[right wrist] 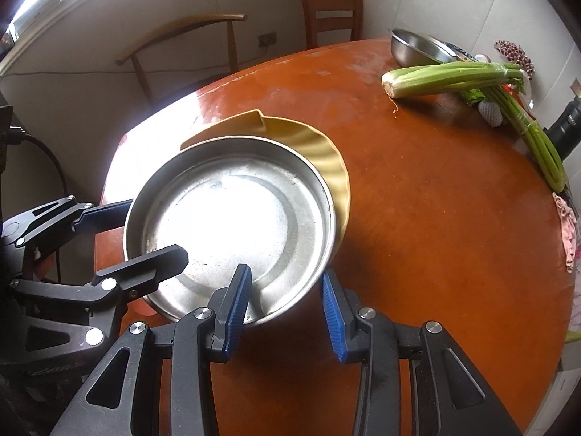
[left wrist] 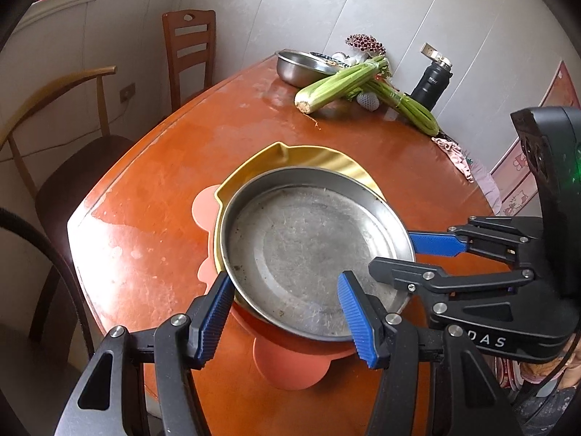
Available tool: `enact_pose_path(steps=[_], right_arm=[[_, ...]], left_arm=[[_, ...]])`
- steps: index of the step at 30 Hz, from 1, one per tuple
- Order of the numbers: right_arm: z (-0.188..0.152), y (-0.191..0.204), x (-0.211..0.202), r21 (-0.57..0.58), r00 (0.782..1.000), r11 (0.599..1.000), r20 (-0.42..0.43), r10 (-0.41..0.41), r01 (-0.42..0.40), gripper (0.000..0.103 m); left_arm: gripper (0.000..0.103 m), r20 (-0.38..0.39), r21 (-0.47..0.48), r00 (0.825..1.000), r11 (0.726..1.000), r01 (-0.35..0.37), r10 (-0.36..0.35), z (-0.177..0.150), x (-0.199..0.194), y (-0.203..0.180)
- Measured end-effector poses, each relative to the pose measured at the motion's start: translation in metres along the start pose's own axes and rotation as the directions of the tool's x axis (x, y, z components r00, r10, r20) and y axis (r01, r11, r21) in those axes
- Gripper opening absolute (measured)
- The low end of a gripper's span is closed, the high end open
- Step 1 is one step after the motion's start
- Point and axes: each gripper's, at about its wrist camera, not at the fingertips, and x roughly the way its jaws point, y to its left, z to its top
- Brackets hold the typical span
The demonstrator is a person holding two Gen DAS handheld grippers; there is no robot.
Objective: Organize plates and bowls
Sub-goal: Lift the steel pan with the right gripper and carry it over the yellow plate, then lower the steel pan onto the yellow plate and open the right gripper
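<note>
In the left wrist view, the left gripper [left wrist: 285, 318] reaches down at the near edge of the steel plate [left wrist: 308, 250]. One blue pad sits outside the rim and the other sits inside the plate, so the jaws pinch the plate's side between them. The right gripper [left wrist: 392, 254] comes in from the right. One of its fingers is over the plate and the other is outside the rim.

The steel plate is over a yellow plate [left wrist: 319, 158], which peeks out at the far side. I cannot tell if the two touch. Under both lies an orange mat [left wrist: 290, 367] with round bumps. They all sit near the front of the table [left wrist: 163, 189]. There is lots of bare table to the left and behind the plates. The table's left edge is near two chairs [left wrist: 189, 47]. Far back are a steel bowl [left wrist: 297, 67], some celery [left wrist: 341, 83] and a black flask [left wrist: 432, 83], well apart from the plates. A pink cloth [left wrist: 457, 156] hangs at the right edge.

In the right wrist view, the right gripper [right wrist: 287, 312] holds the near rim of the steel plate [right wrist: 232, 225]. Its jaws are closed on the rim, one pad inside and one outside. The left gripper [right wrist: 158, 229] holds the plate's left side the same way. The yellow plate [right wrist: 326, 156] shows behind and to the right. The table [right wrist: 435, 236] is wide and bare to the right of the plates. The celery [right wrist: 446, 76] and steel bowl [right wrist: 410, 49] stay at the far right edge.
</note>
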Motion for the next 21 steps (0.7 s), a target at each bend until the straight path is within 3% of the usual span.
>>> enact_pose_path(steps=[15, 21], right_arm=[[-0.020, -0.019, -0.042, 0.053, 0.997, 0.999, 0.074, -0.006, 0.002, 0.041], [-0.042, -0.035, -0.075, 0.092, 0.990, 0.996, 0.141, -0.018, 0.005, 0.042]], left_arm=[[0.060, 0.055, 0.024, 0.997, 0.999, -0.048, 0.047, -0.002, -0.029, -0.015], [0.068, 0.082, 0.033, 0.994, 0.997, -0.071, 0.068, -0.004, -0.041, -0.025]])
